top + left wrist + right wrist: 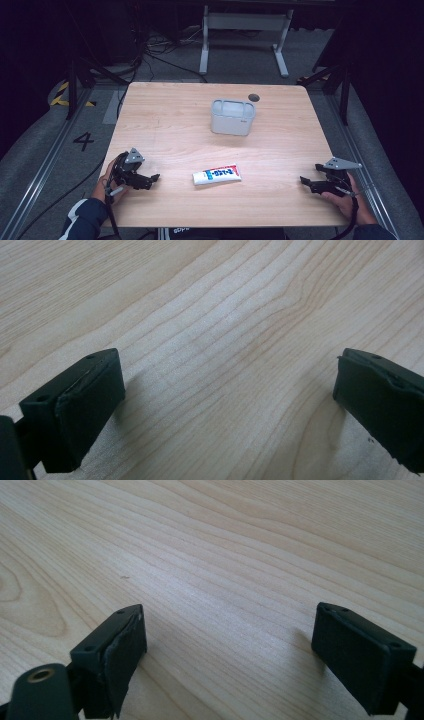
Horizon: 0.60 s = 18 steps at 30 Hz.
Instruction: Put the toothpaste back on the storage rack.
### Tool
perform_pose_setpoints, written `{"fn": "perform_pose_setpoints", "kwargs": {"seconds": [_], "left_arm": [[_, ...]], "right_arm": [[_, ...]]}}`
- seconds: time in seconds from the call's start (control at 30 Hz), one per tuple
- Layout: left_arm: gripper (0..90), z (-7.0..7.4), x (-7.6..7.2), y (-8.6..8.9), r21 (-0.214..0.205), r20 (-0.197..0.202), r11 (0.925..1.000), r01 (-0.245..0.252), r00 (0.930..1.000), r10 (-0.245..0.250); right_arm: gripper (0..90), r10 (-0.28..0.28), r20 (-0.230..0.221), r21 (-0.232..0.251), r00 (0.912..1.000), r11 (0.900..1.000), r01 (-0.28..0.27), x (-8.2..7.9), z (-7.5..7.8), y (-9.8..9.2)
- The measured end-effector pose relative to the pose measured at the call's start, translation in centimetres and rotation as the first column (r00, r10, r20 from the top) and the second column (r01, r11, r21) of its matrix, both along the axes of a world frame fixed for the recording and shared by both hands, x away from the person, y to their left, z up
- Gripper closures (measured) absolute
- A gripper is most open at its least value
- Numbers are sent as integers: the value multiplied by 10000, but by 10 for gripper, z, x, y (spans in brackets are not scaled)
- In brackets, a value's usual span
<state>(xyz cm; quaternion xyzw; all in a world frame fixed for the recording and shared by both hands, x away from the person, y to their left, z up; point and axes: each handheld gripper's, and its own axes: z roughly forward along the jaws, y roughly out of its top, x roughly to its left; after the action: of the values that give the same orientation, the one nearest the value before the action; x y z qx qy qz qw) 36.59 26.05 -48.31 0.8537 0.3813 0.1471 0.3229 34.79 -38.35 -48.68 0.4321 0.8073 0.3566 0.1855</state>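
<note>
A white tube with a red and blue label (217,174) lies flat near the front middle of the wooden table (175,125). Behind it, toward the back, stands a grey-white open container (232,117). My left gripper (152,180) rests low at the front left, held by a hand, pointing right toward the tube. Its jaws stand wide apart over bare wood (225,385). My right gripper (304,183) sits at the front right, pointing left, also open with only wood between its jaws (230,635). Both grippers are well apart from the tube.
A small dark round hole (254,97) marks the table's back edge right of the container. A white frame stand (245,30) and cables lie on the floor beyond the table. Metal rails run along both sides of the table.
</note>
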Motion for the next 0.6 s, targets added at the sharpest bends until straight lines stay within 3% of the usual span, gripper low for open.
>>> {"fn": "perform_pose_setpoints", "kwargs": {"seconds": [0.03, 0.17, 0.23, 0.27, 0.33, 0.37, 0.43, 0.47, 0.53, 0.6], "left_arm": [[5, 0, -2, 0, -128, -123, 9998, -142, 9998, 140], [5, 0, -1, 4, 23, -1, 9999, 128, 9999, -128], [5, 2, -2, 1, 43, -321, 10000, -24, 9995, 26], [5, 4, 0, -1, 291, -583, 9996, 14, 9983, 3], [5, 6, 2, -2, 485, -630, 9988, 76, 9980, -45], [7, 8, 3, -5, 648, -834, 9976, 237, 9964, -183], [7, 8, 4, -6, 673, -890, 9970, 372, 9955, -311], [10, 10, 6, -8, 866, -1047, 9936, 732, 9924, -640], [9, 12, 7, -9, 950, -1275, 9919, 839, 9893, -714], [20, 11, 7, -11, 932, -1198, 9935, 654, 9913, -540]], "right_arm": [[144, -22, -2, 8, 10000, 10000, 22, 0, 0, 0], [144, -91, 6, -22, 10000, 10000, 91, 1, 0, 0], [144, -123, -1, -20, 9999, 9999, 123, 1, 0, 1], [143, -143, -4, -32, 9999, 9999, 143, 1, 0, 1], [143, -144, -4, -32, 9999, 9999, 144, 1, 0, 1], [143, -152, 4, -27, 9999, 9999, 152, 1, 0, 1], [143, -159, 2, -28, 9999, 9999, 159, 1, 0, 1], [143, -157, 0, -33, 9999, 9999, 157, 1, 0, 1], [143, -151, -1, -34, 9999, 9999, 151, 1, 0, 1], [142, -151, -9, -16, 9999, 9999, 151, 1, 0, 1]]}}
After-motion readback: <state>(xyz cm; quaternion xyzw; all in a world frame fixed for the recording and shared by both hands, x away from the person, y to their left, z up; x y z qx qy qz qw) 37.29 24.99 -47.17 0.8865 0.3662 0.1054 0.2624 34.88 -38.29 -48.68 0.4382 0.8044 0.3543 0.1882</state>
